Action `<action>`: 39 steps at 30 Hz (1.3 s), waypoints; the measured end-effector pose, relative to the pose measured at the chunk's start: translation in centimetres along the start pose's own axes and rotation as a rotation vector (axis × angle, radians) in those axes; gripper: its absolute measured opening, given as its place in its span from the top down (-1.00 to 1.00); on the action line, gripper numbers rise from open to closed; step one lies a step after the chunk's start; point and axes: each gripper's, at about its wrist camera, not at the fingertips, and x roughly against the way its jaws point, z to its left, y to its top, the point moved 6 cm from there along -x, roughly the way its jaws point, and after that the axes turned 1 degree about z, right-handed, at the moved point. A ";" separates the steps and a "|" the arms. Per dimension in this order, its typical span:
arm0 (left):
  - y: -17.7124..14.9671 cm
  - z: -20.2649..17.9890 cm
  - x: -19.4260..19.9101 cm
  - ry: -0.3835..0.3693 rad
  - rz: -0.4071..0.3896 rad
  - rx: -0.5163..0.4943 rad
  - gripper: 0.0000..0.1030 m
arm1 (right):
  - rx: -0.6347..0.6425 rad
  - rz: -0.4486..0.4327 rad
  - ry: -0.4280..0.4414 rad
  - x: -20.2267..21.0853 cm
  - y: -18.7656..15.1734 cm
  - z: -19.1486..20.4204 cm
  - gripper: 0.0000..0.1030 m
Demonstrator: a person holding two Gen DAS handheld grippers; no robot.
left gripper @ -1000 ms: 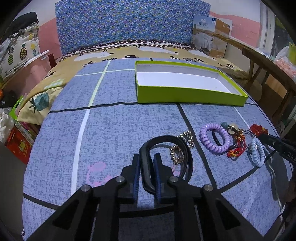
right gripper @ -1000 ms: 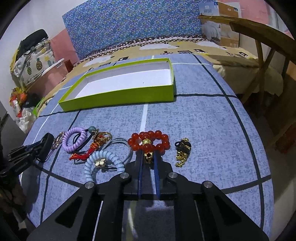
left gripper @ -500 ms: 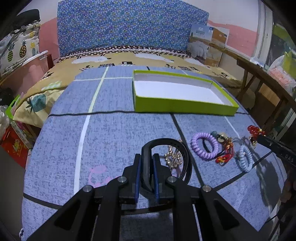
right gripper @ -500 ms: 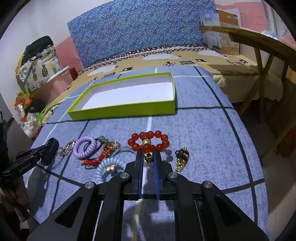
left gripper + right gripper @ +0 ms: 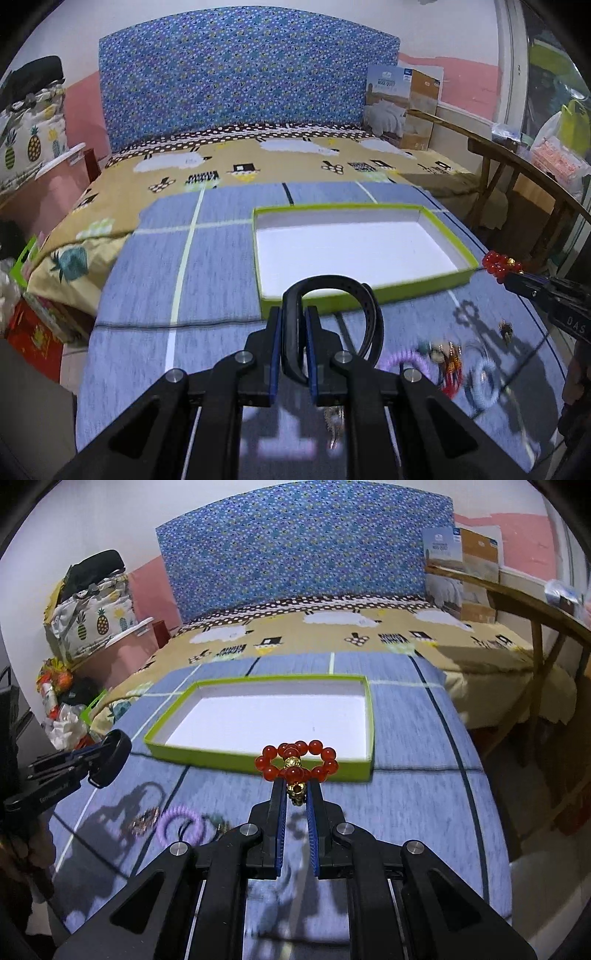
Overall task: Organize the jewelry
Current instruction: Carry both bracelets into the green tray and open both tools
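Both wrist views face the green tray (image 5: pixel 369 293) (obliquely downward).

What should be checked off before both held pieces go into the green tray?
1. Left gripper jaws clamp the black band: ok.
2. Right gripper jaws hold the red bead bracelet by its gold charm: ok.
3. Both pieces lifted off the blue cloth: ok.
4. Green tray has nothing in it: ok.
5. Either piece above the tray floor: cannot tell.
6. Purple coil and other pieces on the cloth left out of the way: ok.
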 end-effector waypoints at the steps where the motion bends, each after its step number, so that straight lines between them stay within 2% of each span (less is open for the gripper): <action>1: 0.6 0.0 -0.4 -0.001 -0.001 -0.002 0.76 | 0.006 0.000 -0.005 -0.5 0.7 -0.1 0.79; 11: 5.6 0.7 -7.3 0.013 0.049 -0.014 0.76 | 0.028 0.037 -0.020 -6.5 5.2 -1.4 0.79; 16: 6.4 0.9 -10.6 0.052 0.091 -0.029 0.76 | 0.001 0.086 -0.016 -9.9 6.0 -2.5 0.79; 22: 6.5 0.6 -13.4 0.094 0.140 -0.059 0.76 | -0.025 0.131 -0.051 -12.8 6.3 -3.9 0.79; 29: 6.3 0.7 -15.0 0.120 0.166 -0.060 0.76 | -0.037 0.161 -0.076 -14.4 6.4 -4.8 0.79; 35: 6.4 0.7 -15.0 0.113 0.154 -0.058 0.74 | -0.037 0.170 -0.071 -14.6 6.4 -4.8 0.78; 39: 6.6 0.7 -14.6 0.100 0.143 -0.050 0.73 | -0.033 0.155 -0.063 -14.0 6.6 -4.5 0.58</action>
